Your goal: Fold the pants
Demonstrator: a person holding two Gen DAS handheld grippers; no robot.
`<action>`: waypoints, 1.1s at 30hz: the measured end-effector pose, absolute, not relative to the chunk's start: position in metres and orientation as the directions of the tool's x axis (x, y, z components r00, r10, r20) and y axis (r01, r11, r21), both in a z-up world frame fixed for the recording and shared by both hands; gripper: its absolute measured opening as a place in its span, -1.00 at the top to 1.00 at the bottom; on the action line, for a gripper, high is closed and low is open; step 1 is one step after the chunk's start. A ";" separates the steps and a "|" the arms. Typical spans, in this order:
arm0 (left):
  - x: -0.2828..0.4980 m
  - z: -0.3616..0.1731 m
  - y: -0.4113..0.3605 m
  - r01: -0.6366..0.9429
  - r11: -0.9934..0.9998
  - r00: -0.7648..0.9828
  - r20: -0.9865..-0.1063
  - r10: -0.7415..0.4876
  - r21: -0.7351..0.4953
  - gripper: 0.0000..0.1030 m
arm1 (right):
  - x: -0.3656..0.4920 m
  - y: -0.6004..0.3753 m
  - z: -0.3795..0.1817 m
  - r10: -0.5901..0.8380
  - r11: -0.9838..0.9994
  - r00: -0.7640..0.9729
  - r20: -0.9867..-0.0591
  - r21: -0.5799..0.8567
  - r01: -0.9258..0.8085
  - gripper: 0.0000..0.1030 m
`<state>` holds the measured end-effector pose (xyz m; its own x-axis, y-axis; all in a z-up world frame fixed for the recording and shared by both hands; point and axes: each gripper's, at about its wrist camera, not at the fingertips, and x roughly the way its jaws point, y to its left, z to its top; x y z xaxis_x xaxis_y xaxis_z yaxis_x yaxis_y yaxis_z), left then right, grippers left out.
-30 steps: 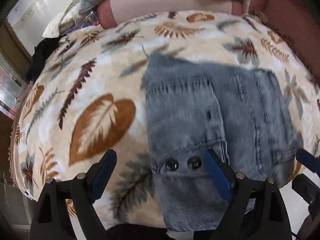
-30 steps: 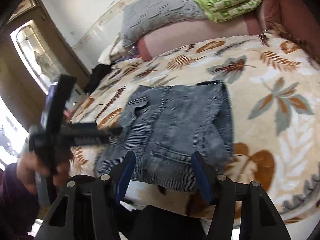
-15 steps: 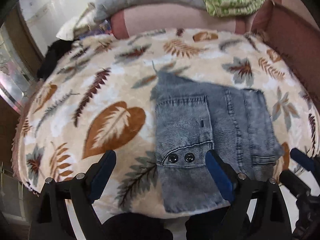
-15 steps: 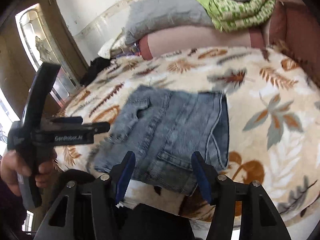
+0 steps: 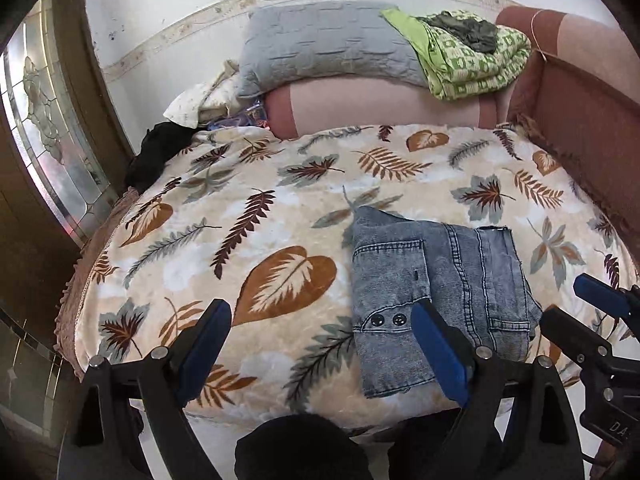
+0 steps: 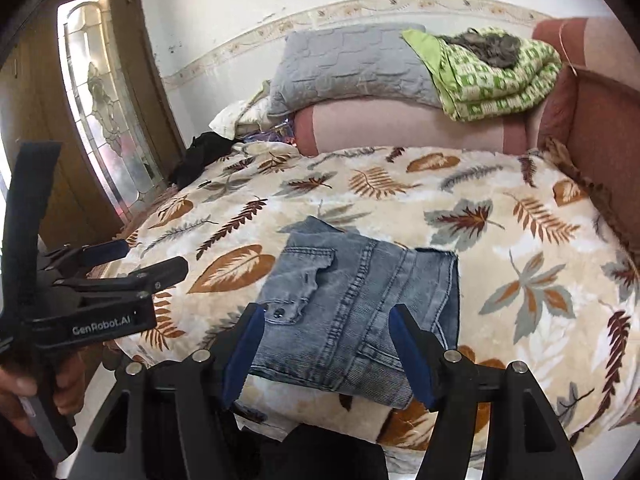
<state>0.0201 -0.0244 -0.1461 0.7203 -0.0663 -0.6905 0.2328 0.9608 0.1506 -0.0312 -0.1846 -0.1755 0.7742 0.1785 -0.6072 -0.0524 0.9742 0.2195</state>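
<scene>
Now both grippers, left gripper [image 5: 320, 344] and right gripper [image 6: 326, 346], have lifted back, jaws released and empty, the right's just widening; the pants [image 5: 436, 292] lie seemingly fully folded.

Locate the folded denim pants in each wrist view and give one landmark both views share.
Left wrist: the pants lie right of centre on the leaf blanket, partly behind the right-hand fingertip of the left gripper.
Right wrist: the pants lie at lower centre, seen between the open fingers of the right gripper.
Shared landmark: the grey pillow at the head of the bed.
</scene>
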 end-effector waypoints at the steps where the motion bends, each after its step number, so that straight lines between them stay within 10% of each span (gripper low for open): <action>1: 0.019 -0.145 -0.023 0.231 0.962 0.722 -0.689 -0.066 0.149 -0.78 | -0.032 -0.182 -0.173 0.178 0.975 0.777 -0.604 0.215 -0.056 -0.33; 33: 0.015 -0.152 -0.025 0.213 0.955 0.716 -0.698 -0.009 0.207 -0.78 | -0.026 -0.185 -0.183 0.175 0.971 0.758 -0.629 0.236 -0.028 -0.33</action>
<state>0.0154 -0.0245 -0.1521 0.7157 -0.0087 -0.6984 0.2132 0.9549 0.2066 -0.0262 -0.1849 -0.1828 0.7577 0.1746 -0.6289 -0.0281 0.9714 0.2358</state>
